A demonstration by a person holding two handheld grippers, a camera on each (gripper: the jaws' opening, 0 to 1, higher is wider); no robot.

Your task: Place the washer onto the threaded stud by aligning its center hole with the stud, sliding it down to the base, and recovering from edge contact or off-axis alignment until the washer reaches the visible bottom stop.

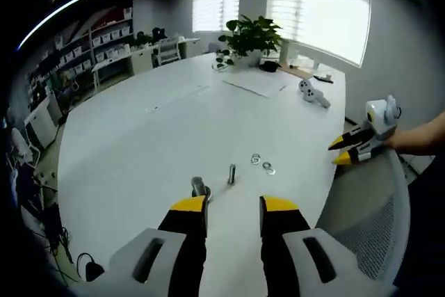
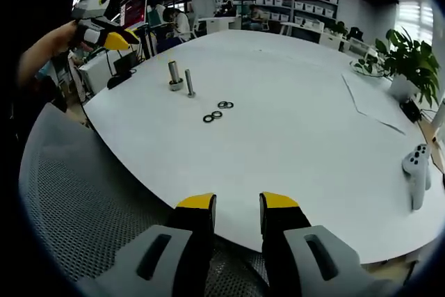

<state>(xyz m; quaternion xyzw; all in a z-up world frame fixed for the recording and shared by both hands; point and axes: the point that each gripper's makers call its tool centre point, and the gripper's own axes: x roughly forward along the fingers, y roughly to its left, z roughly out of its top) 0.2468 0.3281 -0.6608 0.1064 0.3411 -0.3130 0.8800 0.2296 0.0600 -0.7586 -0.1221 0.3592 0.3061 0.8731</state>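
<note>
1. We take the white table (image 1: 139, 151) as our landmark. It stands in an office, with shelves beyond its far edge and a mesh chair (image 2: 76, 199) at its near edge.
2. A potted plant (image 1: 249, 38) sits at the table's far end, below bright windows.
3. The left gripper (image 1: 234, 211) hovers over the table's near part, jaws apart and empty.
4. The right gripper (image 2: 238, 206) hangs above the chair, off the table's edge, jaws parted and empty.
5. The threaded stud (image 1: 231, 173) stands upright mid-table, beside a shorter post (image 1: 199, 187) we cannot identify.
6. The washers (image 1: 262, 164) lie flat just beside the stud; their number is hard to make out.
</note>
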